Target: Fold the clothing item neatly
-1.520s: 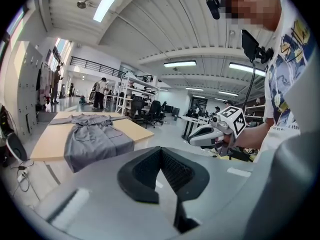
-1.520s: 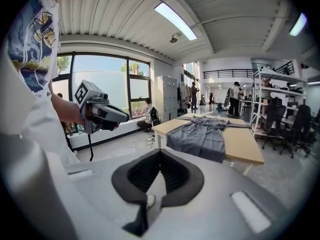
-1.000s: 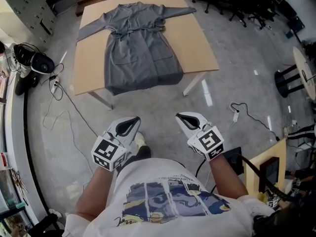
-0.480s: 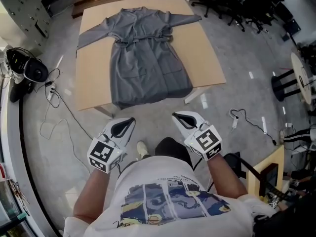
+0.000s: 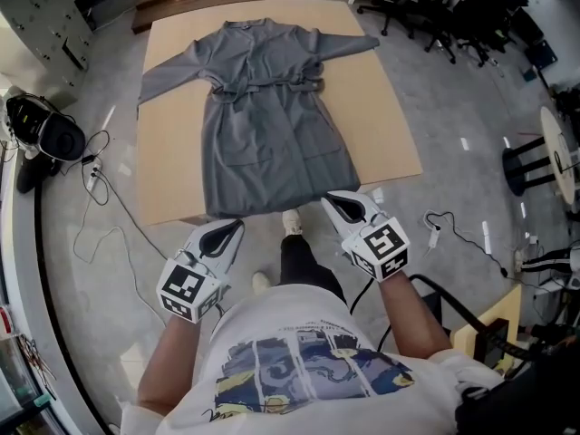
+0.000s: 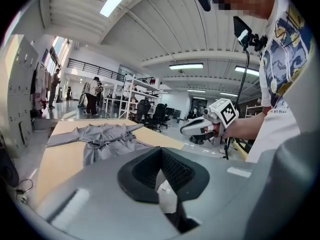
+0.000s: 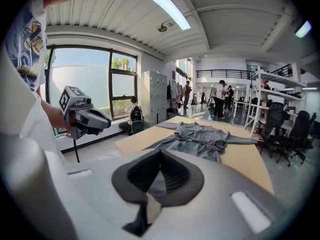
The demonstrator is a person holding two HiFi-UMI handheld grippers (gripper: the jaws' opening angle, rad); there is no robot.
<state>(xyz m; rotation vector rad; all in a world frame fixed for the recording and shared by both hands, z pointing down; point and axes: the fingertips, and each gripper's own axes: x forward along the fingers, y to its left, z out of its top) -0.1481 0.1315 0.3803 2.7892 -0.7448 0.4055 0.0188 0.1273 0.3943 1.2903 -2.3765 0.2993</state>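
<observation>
Facing the table [image 5: 168, 175], you hold left gripper [image 5: 236, 227] and right gripper [image 5: 332, 200] pressed together, empty. The grey robe [image 5: 263, 125] lies flat on it.

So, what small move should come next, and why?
Probably open both and reach for the hem: the grey robe lies flat, unfolded, on the table, and the left gripper and right gripper are shut and empty near it.

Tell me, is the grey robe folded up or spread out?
Spread out. The grey robe lies flat on the wooden table, sleeves stretched to both sides, nothing folded over.
</observation>
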